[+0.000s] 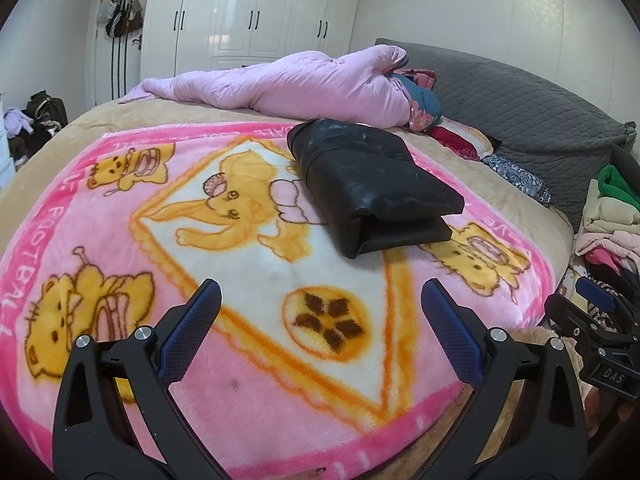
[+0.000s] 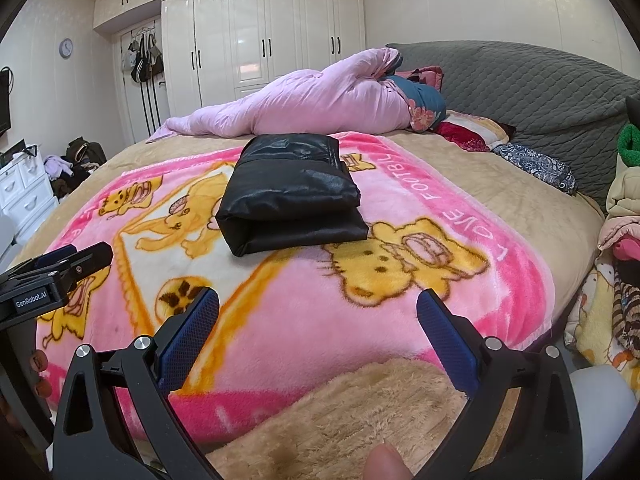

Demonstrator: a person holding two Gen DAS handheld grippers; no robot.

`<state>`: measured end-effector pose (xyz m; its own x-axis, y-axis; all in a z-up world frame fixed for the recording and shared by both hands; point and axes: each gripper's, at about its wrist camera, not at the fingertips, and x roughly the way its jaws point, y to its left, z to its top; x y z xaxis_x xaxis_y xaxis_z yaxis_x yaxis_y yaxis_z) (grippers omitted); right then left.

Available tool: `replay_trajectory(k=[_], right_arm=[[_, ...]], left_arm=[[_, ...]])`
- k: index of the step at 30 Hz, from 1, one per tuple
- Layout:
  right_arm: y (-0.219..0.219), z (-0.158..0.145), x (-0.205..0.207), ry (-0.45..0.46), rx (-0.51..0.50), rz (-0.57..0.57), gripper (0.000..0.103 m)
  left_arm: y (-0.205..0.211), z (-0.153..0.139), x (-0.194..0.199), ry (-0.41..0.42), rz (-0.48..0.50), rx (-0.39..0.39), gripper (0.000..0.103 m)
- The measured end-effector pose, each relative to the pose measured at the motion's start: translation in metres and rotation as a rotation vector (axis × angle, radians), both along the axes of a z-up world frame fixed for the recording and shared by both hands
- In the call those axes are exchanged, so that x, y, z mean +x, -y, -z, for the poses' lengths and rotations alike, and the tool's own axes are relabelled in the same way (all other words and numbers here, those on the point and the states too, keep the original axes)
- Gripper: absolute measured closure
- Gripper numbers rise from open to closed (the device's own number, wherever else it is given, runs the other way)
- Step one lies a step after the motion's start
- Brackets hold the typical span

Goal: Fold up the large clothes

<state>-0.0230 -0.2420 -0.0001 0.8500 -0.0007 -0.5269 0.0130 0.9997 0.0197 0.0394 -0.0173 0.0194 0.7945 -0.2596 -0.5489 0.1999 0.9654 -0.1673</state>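
— Garment status? Black folded garment (image 1: pixel 372 188) lying mid-bed on pink cartoon blanket (image 1: pixel 120 240), well apart from both tools.
— Jaws? Left gripper (image 1: pixel 320 308) spread wide, empty. Right gripper (image 2: pixel 318 312) likewise gaping, empty, hovering over near blanket edge.
— Looks finished, probably. Next?
— Either tidy or fetch more. Check stacked edges for squareness; press flat rather than pinch. Otherwise reach toward clothes pile (image 1: pixel 608 232) at right.
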Motion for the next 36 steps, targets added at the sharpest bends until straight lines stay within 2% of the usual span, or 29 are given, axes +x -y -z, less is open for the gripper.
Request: replay_trajectory(k=[18, 25, 28, 30, 33, 36], right_arm=[[0.002, 0.001, -0.004, -0.008, -0.002, 0.015, 0.004], [0.015, 0.007, -0.003, -0.041, -0.008, 0.085, 0.004], [0.035, 0.010, -0.007, -0.055, 0.009, 0.161, 0.004], [0.058, 0.013, -0.013, -0.052, 0.018, 0.235, 0.004], [0.124, 0.023, -0.030, -0.061, 0.035, 0.437, 0.004], [0.215, 0.049, -0.056, -0.130, 0.031, 0.729, 0.004]], left_arm=[[0.000, 0.003, 0.000, -0.013, -0.006, 0.004, 0.009], [-0.007, 0.014, 0.003, -0.053, -0.037, 0.049, 0.009], [-0.017, 0.022, 0.011, -0.090, -0.080, 0.081, 0.009], [-0.032, 0.026, 0.018, -0.119, -0.110, 0.061, 0.009], [-0.088, 0.037, 0.042, -0.177, -0.210, 0.006, 0.009], [-0.161, 0.046, 0.068, -0.219, -0.345, 0.011, 0.009]])
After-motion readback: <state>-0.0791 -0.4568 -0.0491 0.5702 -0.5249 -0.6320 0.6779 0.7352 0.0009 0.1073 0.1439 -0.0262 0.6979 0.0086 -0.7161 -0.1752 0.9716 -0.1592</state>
